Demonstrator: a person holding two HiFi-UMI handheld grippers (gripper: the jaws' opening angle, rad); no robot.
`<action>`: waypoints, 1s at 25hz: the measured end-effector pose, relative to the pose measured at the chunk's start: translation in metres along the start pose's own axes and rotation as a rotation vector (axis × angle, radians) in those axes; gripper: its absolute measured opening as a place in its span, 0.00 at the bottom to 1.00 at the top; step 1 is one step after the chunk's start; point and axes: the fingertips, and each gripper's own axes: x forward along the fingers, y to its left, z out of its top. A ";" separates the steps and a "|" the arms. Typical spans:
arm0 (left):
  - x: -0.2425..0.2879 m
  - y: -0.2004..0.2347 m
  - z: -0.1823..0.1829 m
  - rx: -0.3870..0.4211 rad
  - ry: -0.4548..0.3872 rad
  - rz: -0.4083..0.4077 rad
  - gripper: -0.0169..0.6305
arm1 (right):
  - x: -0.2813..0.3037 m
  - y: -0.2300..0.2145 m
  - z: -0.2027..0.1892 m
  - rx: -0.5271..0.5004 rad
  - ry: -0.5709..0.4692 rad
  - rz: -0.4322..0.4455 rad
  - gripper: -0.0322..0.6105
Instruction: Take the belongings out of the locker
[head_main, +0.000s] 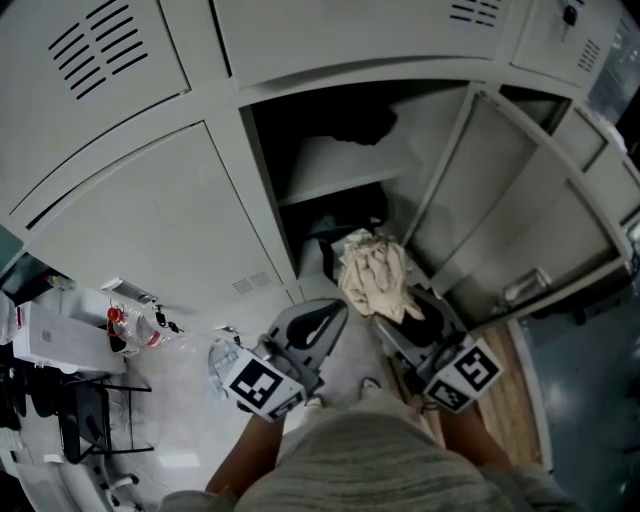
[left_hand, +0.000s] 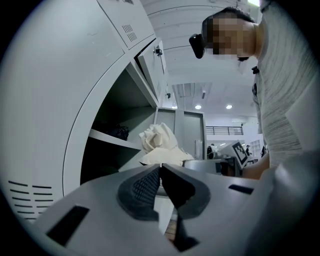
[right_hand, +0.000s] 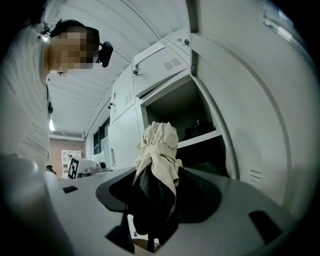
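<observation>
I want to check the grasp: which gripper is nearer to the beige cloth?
Right. The right gripper is shut on the beige cloth; the left gripper, jaws together and empty, is close beside the cloth.

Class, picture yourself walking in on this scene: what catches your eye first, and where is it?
A crumpled cream cloth stands out, clamped in the right tongs before the open locker. Inside, something dark lies on the upper shelf; the left tongs are shut and empty.
</observation>
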 end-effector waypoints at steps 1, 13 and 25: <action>0.000 0.000 0.000 0.001 0.000 0.000 0.03 | -0.001 0.000 0.000 -0.011 -0.004 0.000 0.41; -0.002 -0.008 0.001 0.008 0.004 -0.009 0.03 | -0.001 0.015 0.000 -0.096 0.016 0.030 0.41; -0.006 -0.009 0.001 0.006 -0.004 -0.008 0.03 | -0.003 0.019 0.002 -0.121 -0.018 0.045 0.41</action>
